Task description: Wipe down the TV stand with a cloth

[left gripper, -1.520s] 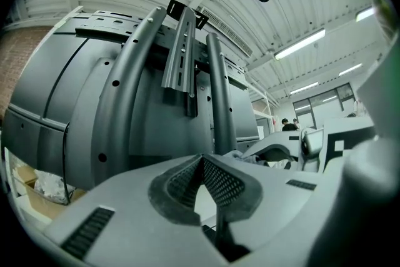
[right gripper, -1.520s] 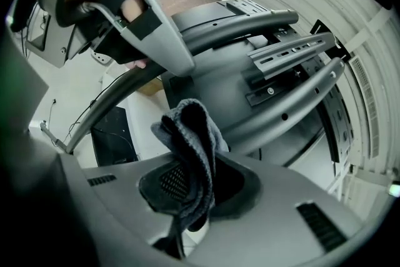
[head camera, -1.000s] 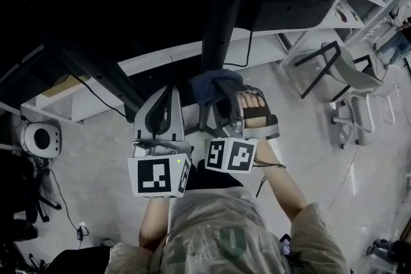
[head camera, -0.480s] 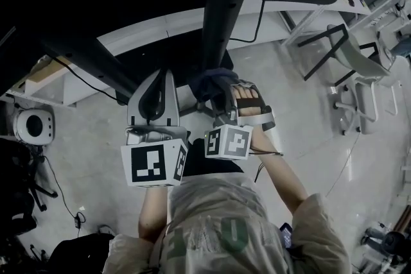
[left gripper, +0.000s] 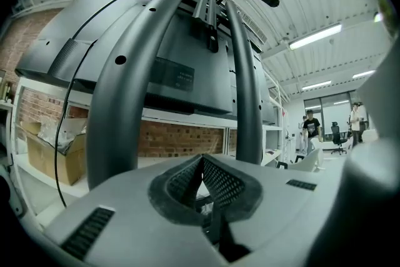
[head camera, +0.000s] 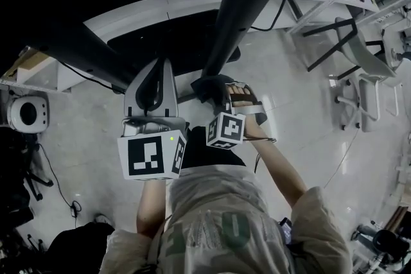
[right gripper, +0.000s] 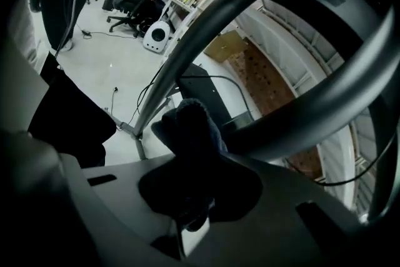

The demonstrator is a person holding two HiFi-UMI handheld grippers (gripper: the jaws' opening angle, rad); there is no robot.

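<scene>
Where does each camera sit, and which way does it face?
Head view: on the person's head, steeply down at floor and TV stand; shows arms, torso, left gripper, right gripper.
Left gripper view: on the left gripper, tilted up at the TV back between stand uprights; shut, empty fingers show.
Right gripper view: on the right gripper, along a stand tube toward the floor; fingers shut on the cloth.
Shared: head and right gripper views both show the cloth by the stand.

Fuzzy cloth [right gripper: 187, 128] against smooth, matt metal stand pole [head camera: 246, 16].
</scene>
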